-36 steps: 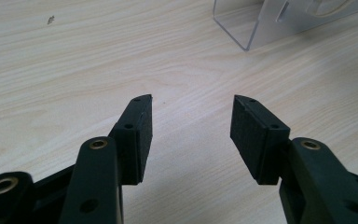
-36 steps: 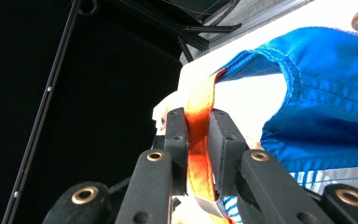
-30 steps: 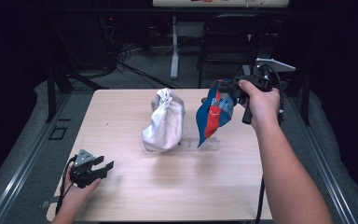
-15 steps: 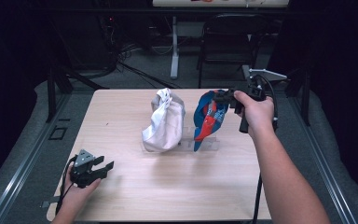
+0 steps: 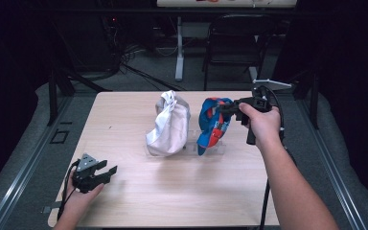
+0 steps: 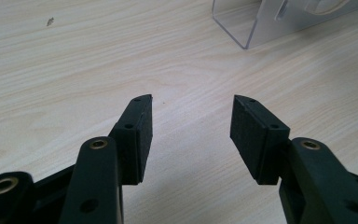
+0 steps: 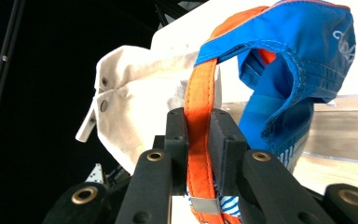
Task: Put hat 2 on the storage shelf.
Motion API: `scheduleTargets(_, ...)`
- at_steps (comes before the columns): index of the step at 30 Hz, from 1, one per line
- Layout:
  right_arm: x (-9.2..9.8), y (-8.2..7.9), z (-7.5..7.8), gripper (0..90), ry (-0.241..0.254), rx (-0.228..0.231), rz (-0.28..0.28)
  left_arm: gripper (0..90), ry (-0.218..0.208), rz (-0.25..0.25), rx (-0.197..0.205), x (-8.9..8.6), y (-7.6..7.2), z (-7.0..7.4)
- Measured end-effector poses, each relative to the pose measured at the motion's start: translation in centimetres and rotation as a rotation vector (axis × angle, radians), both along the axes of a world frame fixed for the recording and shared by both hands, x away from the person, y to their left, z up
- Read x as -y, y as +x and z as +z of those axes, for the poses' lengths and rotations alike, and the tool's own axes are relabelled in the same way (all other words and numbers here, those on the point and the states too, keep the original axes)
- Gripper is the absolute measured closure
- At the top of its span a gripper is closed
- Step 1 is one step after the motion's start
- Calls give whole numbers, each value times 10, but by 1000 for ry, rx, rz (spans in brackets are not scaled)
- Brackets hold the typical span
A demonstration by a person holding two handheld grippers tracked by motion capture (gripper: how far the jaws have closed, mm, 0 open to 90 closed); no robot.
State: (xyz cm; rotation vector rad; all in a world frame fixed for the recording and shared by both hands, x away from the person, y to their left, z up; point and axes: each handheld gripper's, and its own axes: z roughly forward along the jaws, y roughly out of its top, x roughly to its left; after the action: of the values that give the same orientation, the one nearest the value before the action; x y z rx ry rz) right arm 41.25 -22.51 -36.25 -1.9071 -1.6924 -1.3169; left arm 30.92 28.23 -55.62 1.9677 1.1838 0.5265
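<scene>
Pale wood-grain tabletop (image 5: 172, 191). Right hand-held gripper (image 7: 199, 135) clamps the orange strap of a soft blue cap (image 5: 214, 122); left hand-held gripper (image 6: 191, 135) stands apart.

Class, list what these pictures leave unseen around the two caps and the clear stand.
- White cap: its front is turned away in the high view.
- Clear stand: the caps cover most of it.
- Blue cap: white lettering cut off by the right gripper view's edge.
- Right tool: pads hide the orange strap's clamped part.

Clear stand (image 6: 279, 21) cut off (top edge), cap's logo unreadable.
</scene>
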Motion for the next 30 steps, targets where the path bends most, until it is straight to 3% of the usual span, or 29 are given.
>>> scheduleTargets(6,-3,-1,-3,783,-39,3,6,494,1,-1,0,0,0,0)
scheduleTargets(30,13,-8,-15,781,-88,-4,-10,494,5,2,7,1,0,0)
